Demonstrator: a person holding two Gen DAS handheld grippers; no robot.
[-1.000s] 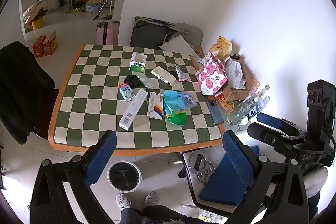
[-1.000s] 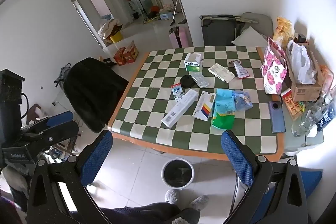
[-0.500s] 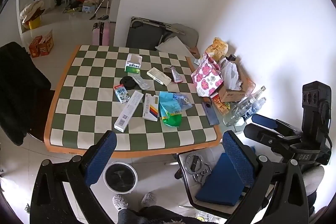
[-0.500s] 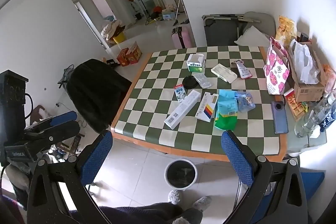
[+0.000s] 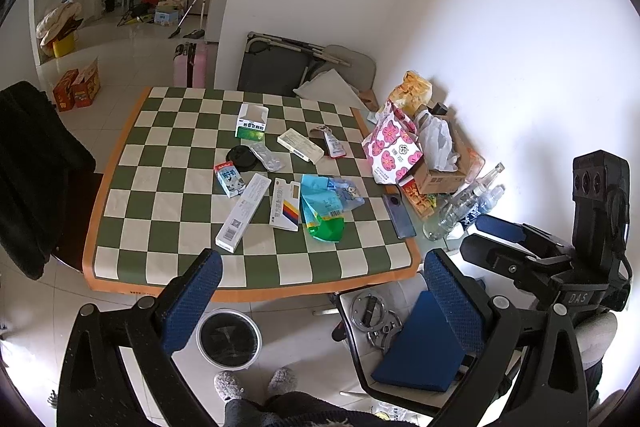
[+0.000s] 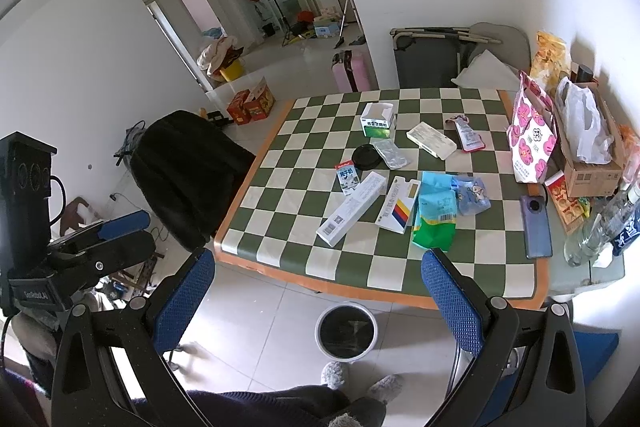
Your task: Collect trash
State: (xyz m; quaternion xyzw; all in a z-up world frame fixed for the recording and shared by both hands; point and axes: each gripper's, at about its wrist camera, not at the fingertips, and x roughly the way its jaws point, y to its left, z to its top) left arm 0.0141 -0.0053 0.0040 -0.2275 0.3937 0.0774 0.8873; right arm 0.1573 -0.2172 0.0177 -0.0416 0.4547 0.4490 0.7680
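Observation:
Trash lies on the green-and-white checked table (image 5: 168, 203) (image 6: 280, 227): a long white box (image 5: 243, 212) (image 6: 352, 209), a small milk carton (image 5: 229, 179) (image 6: 346, 178), a striped white box (image 5: 285, 203), blue and green wrappers (image 5: 325, 205) (image 6: 434, 215), a green-white open box (image 5: 251, 121), a black lid (image 5: 241, 157). A white waste bin (image 5: 229, 339) (image 6: 346, 331) stands on the floor below the near edge. My left gripper (image 5: 320, 307) and right gripper (image 6: 316, 311) are open and empty, held high in front of the table.
A pink flowered bag (image 5: 392, 147), a cardboard box (image 5: 436, 175), bottles (image 5: 464, 203) and a phone (image 5: 398, 215) crowd the right side. A black-draped chair (image 6: 184, 163) stands left of the table. A chair with a blue cushion (image 5: 420, 359) stands at the near right.
Both grippers have drawn back and up from the table; the table looks smaller and farther. Both stay open and nothing on the table has moved.

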